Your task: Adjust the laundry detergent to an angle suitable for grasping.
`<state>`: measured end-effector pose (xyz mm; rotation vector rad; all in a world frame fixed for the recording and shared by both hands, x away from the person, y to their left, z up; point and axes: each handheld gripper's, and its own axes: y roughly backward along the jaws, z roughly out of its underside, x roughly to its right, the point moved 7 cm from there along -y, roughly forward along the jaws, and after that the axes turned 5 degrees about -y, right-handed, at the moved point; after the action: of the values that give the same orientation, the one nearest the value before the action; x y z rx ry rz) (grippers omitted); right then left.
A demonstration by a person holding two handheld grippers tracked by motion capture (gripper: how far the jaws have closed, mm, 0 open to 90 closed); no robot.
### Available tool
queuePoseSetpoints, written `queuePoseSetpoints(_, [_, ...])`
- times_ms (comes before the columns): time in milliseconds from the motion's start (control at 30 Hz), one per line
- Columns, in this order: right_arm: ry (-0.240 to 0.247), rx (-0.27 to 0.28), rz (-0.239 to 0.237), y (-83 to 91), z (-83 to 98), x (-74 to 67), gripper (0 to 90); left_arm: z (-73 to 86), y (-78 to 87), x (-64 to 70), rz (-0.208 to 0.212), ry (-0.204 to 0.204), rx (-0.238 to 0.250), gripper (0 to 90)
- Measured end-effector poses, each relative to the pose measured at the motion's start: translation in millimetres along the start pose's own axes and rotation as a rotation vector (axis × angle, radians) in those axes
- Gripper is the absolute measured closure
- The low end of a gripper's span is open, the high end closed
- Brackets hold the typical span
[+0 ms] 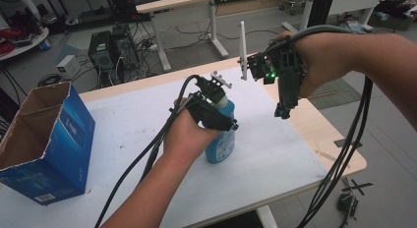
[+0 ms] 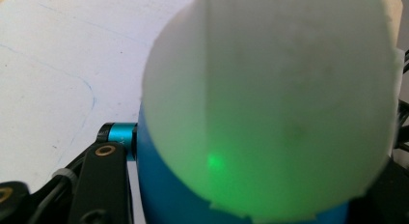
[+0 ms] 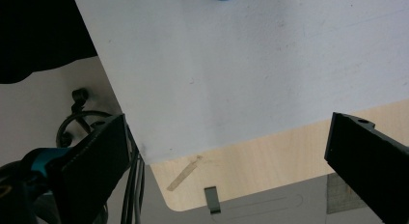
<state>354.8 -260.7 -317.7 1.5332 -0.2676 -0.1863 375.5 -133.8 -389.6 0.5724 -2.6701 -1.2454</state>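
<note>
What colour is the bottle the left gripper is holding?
The bottle is blue, with a white upper part; the high view shows it best.

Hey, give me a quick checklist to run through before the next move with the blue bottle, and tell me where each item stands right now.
1. Left gripper shut on the bottle: ok, its jaws sit on both sides of the neck.
2. Bottle upright on the table: ok.
3. Right gripper free: ok, jaws wide apart with nothing between them, hanging above the table's right edge.
4. Cap state: cannot tell; the top is blurred.
5. Box out of the way: ok, open at far left, apart from the bottle.
6. Cables clear of the bottle: ok.
</note>
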Motion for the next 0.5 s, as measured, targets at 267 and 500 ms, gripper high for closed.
queuePoseSetpoints(267, [-0.001, -0.001, 0.001, -1.3, 0.3, -0.7, 1.4, 0.6, 1.0, -0.3, 0.006, 0.022, -0.007, 43.3])
queuePoseSetpoints(500, [-0.004, -0.002, 0.001, -2.8, 0.0, -1.9, 1.4, 0.7, 15.0, -0.2, 0.026, 0.004, 0.001, 43.5])
